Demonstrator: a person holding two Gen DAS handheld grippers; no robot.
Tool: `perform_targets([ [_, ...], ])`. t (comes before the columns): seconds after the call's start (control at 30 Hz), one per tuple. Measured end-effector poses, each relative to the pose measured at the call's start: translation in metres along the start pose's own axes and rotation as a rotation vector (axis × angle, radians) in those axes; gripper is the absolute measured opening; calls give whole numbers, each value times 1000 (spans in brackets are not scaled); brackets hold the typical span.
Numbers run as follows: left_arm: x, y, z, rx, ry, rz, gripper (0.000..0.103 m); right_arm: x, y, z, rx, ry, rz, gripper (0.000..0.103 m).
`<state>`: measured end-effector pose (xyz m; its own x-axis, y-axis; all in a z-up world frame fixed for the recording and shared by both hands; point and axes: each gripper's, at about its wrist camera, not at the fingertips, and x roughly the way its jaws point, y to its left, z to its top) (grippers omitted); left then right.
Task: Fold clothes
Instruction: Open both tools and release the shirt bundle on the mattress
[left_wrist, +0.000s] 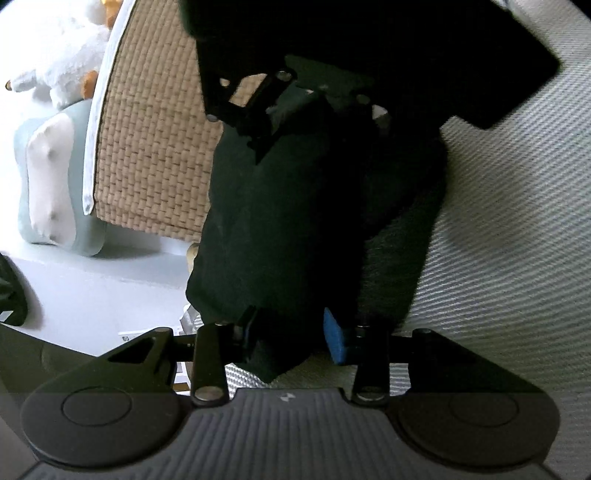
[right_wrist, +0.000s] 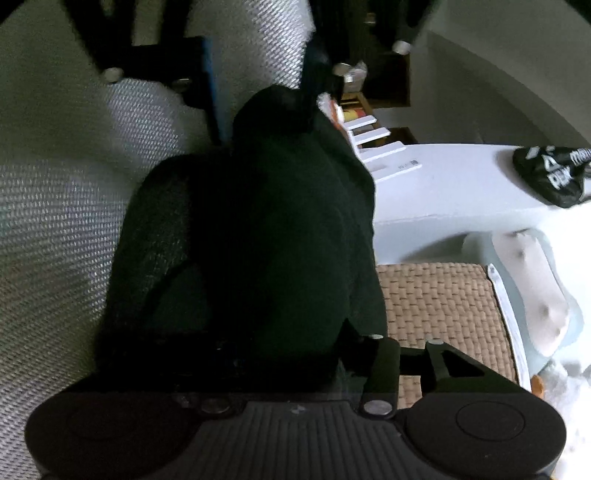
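Note:
A dark green garment (left_wrist: 295, 221) is bunched into a thick roll that stretches between my two grippers, which face each other. In the left wrist view my left gripper (left_wrist: 291, 334) is shut on the near end, with the cloth squeezed between its blue pads (left_wrist: 337, 341). My right gripper (left_wrist: 314, 107) holds the far end at the top. In the right wrist view the garment (right_wrist: 258, 240) covers my right gripper (right_wrist: 291, 332) and hides its pads. The cloth's far tip sits in my left gripper (right_wrist: 262, 74), beside the blue pad (right_wrist: 209, 74).
A grey ribbed fabric surface (left_wrist: 517, 258) lies under the garment. A tan woven basket (left_wrist: 155, 147) stands beside it, with a pale blue and white cushion (left_wrist: 51, 184) and a white plush toy (left_wrist: 62, 55) beyond. A black printed bag (right_wrist: 554, 173) rests on a white shelf (right_wrist: 443, 184).

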<state>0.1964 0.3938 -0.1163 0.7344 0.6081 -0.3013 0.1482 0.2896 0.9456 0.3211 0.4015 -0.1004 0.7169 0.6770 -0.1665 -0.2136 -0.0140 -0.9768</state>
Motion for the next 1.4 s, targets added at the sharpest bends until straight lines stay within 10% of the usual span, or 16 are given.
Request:
perform_targets([
  [0.3,-14,-9,0,-10,24,-45,34,-47,11,-1,-14,-15,13,53],
  [1.4,-143,24,75,-560,19,-189,36,-201,-30,-67,530,162,165,51],
])
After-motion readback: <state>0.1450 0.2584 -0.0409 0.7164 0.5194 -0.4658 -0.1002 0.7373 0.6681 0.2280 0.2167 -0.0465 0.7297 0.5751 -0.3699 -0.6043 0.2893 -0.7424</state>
